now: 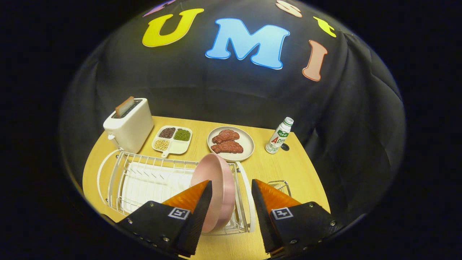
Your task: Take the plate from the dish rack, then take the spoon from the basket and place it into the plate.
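A pink plate [216, 187] stands on edge at the right end of the white wire dish rack [144, 180]. My gripper [231, 184] is open just above the rack's right end. The plate's rim rises between the fingers, close against the left finger [196, 202], with a wide gap to the right finger [269, 202]. Only a corner of the small wire basket [279, 186] peeks out from behind the right finger on the table beside the rack; I cannot make out the spoon.
Beyond the rack on the wooden table [306, 173] stand a white toaster [129, 124] with toast, a divided dish of beans [172, 139], a plate with meat pieces [231, 143] and a small bottle [279, 135]. The table's right edge is near the basket.
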A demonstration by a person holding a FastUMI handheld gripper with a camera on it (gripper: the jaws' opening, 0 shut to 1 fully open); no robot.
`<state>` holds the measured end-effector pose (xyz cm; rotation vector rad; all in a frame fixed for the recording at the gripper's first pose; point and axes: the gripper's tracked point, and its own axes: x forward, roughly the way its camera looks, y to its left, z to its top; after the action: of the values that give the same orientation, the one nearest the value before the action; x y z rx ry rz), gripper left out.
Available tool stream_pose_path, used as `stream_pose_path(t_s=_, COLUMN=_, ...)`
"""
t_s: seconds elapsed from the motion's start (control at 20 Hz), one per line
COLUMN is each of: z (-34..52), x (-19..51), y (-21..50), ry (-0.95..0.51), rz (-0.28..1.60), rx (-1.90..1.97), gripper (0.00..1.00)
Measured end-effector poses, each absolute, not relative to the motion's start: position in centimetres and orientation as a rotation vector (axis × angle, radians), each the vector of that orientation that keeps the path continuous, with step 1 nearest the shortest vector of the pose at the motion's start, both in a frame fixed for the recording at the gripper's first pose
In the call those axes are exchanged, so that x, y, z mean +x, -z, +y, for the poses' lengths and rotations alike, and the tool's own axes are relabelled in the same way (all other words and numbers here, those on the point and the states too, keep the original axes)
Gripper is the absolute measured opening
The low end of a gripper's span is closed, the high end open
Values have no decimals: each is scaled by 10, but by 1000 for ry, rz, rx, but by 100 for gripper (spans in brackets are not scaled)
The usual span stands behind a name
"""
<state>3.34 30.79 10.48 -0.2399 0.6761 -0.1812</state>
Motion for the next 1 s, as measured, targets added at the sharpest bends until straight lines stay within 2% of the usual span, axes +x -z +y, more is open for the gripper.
stream_pose_path(t_s=0.1, z=305, x=34, y=-93, ry=216, rz=721, rx=-240, gripper=60)
stream_pose_path(t_s=0.15, z=302, x=35, y=-90, ry=239, rz=732, rx=-240, gripper=53)
stream_pose_path(t_s=0.2, z=298, x=35, y=-86, ry=259, rz=745, rx=-244, gripper=53)
stream_pose_path(t_s=0.25, z=298, x=38, y=-82, ry=256, rz=751, rx=-232, gripper=47)
stream_pose_path(t_s=0.3, z=298, x=36, y=-74, ry=261, rz=781, rx=-221, gripper=39)
stream_pose_path(t_s=0.35, z=292, x=38, y=-66, ry=275, rz=800, rx=-240, gripper=20)
stream_pose_path(t_s=0.65, z=301, x=42, y=-82, ry=313, rz=830, rx=-272, gripper=8)
stream_pose_path(t_s=1.0, z=304, x=47, y=-119, ry=350, rz=799, rx=-469, gripper=8)
